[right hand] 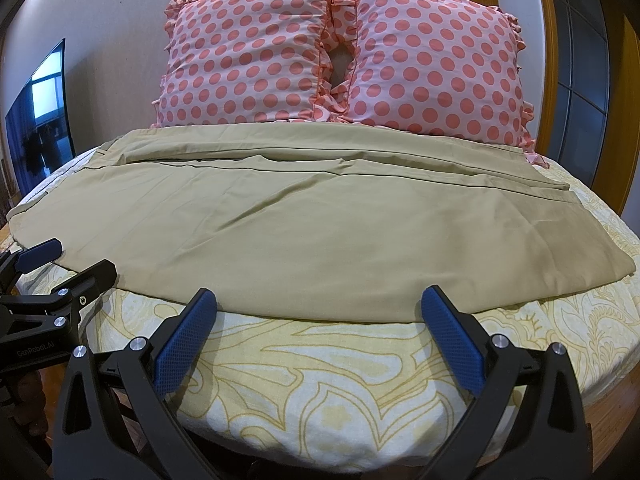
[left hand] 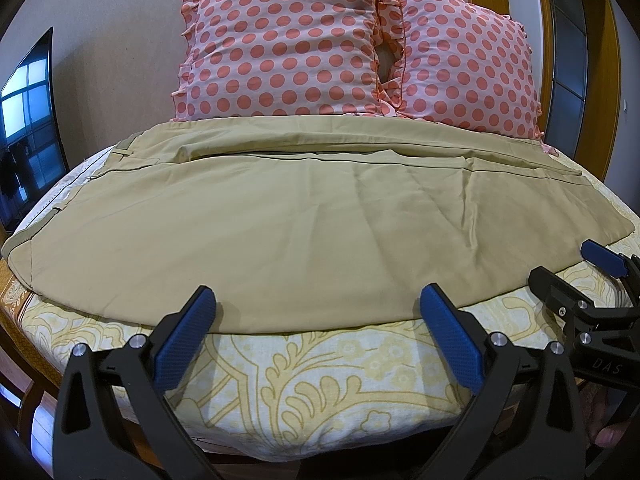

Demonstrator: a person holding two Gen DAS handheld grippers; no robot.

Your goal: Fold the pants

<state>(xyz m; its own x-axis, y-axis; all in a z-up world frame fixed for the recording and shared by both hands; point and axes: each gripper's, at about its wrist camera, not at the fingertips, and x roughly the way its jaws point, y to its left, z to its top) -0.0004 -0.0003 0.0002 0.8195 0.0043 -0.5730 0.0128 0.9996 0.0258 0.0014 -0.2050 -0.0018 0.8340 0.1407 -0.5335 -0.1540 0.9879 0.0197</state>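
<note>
Tan pants point(left hand: 304, 216) lie flat across the bed, waistband at the left, leg ends at the right; they also show in the right wrist view point(right hand: 304, 220). One leg lies over the other with a long seam fold at the far side. My left gripper point(left hand: 318, 300) is open, its blue pads at the pants' near edge, holding nothing. My right gripper point(right hand: 318, 300) is open at the near edge further right, holding nothing. The right gripper shows at the right of the left wrist view point(left hand: 576, 268); the left gripper shows at the left of the right wrist view point(right hand: 72, 260).
The bed has a yellow-patterned sheet point(left hand: 320, 380) with its front edge just below the grippers. Two pink polka-dot pillows point(left hand: 288, 48) point(left hand: 468, 72) stand against the wall behind the pants. A dark TV screen point(left hand: 28, 136) is at the left, a wooden door frame point(right hand: 548, 48) at the right.
</note>
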